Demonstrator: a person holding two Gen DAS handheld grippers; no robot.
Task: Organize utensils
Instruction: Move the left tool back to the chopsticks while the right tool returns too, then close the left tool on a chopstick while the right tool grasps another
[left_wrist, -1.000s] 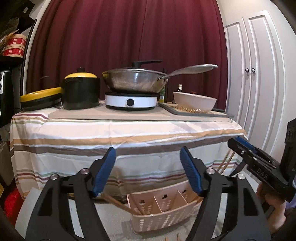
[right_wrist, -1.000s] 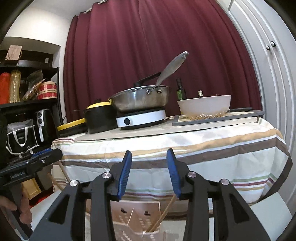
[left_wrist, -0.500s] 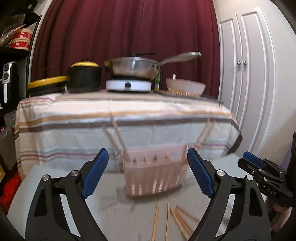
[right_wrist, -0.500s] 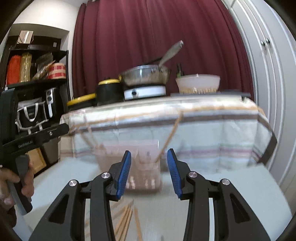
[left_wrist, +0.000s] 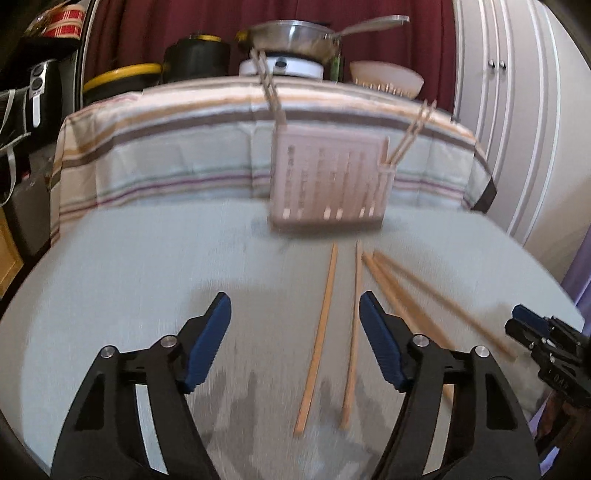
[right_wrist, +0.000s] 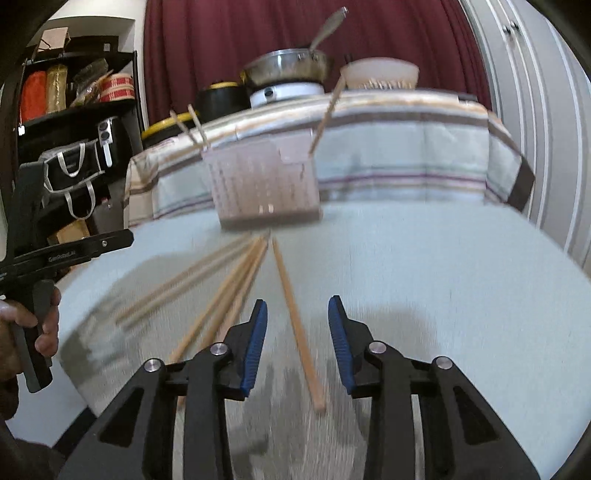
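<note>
**Left wrist view: 2 grippers above loose chopsticks in front of a utensil caddy**

Left wrist view, blurred by motion. The left gripper (left_wrist: 295, 325) hangs over a pale grey table (left_wrist: 147, 266), its blue-padded jaws apart and closing, with nothing pressed between them. 2 wooden chopsticks (left_wrist: 319, 332) lie flat on the cloth, running away from the camera; 1 sits in the gap between the jaws and the next (left_wrist: 354, 332) lies just inside the right-hand pad. 2 more chopsticks (left_wrist: 413, 291) fan out toward the right. Beyond them stands a pink slotted caddy (left_wrist: 328, 184), upright, with chopsticks already poking out of its left and right ends. The right gripper (left_wrist: 532, 328) shows at the picture's right edge.

Right wrist view: the right gripper (right_wrist: 297, 332) also has its jaws apart and closing, empty. 1 chopstick (right_wrist: 295, 325) runs straight through the gap between the pads, touching neither as far as I can tell. The other sticks (right_wrist: 229, 291) spread to the left of the left-hand pad. The caddy (right_wrist: 266, 184) stands well ahead, past the far tips of the sticks. A hand (right_wrist: 22, 325) grips the other tool's handle at the left edge.

The step in hand looks like picking up loose chopsticks. To do it well, each gripper should likely centre on 1 stick, sink until the pads straddle it at cloth level, and close near the stick's middle so it does not tip when raised.
</note>
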